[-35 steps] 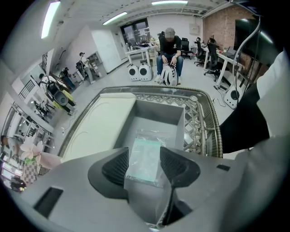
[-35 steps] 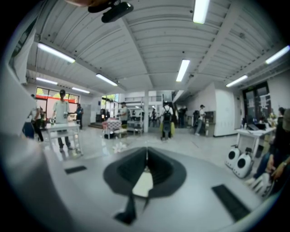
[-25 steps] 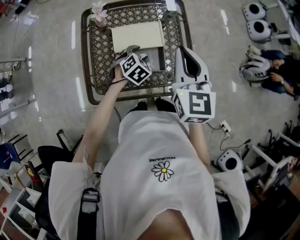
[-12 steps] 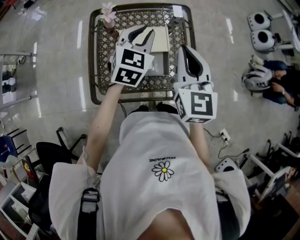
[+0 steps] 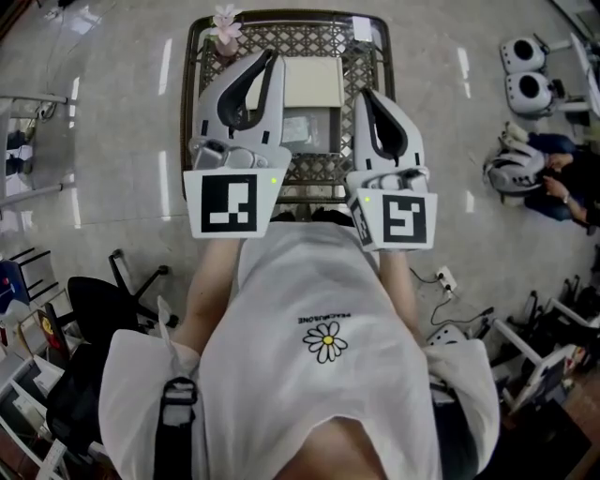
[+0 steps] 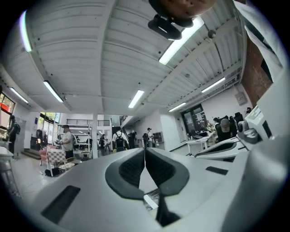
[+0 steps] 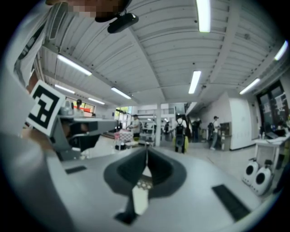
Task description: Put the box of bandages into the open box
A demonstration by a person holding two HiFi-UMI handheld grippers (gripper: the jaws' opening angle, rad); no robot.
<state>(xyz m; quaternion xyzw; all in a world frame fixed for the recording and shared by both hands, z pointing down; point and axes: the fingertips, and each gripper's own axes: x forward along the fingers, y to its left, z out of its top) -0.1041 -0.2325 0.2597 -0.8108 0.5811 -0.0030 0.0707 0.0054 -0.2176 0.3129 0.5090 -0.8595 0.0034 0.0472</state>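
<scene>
Both grippers are up off the worktop, held above its near edge in front of my operator's chest. Left gripper [image 5: 269, 58] first: in the left gripper view [image 6: 145, 152] the two dark pads are pressed tip to tip with nothing between them. It is closed and empty, and it looks out across the room and up at the ceiling lights.

The right gripper [image 5: 365, 95] is the same. Its own view [image 7: 146, 156] shows the pads meeting along a thin seam, closed on nothing. The left gripper's marker cube [image 7: 43, 111] sits off to one side of that view.

In the head view the lattice table [image 5: 298, 37] runs from my operator's body away to the far edge. The left gripper hangs over the near-left part and the right gripper over the near-right part, with a clear gap between them.

Through that gap I can see the open box [image 5: 309, 82] around the middle of the worktop, its cream flap lying toward the far edge. Just nearer than the flap is a pale rectangular pack that I take for the box of bandages [image 5: 300, 128]. A dark wall runs along its right side, so it appears to lie inside the open box. From this height I can't be sure how deep it sits. Neither gripper touches it.

A pink flower [image 5: 225, 21] stands at the far-left corner. A small white item [image 5: 362, 28], too small to identify, sits at the far-right corner.
</scene>
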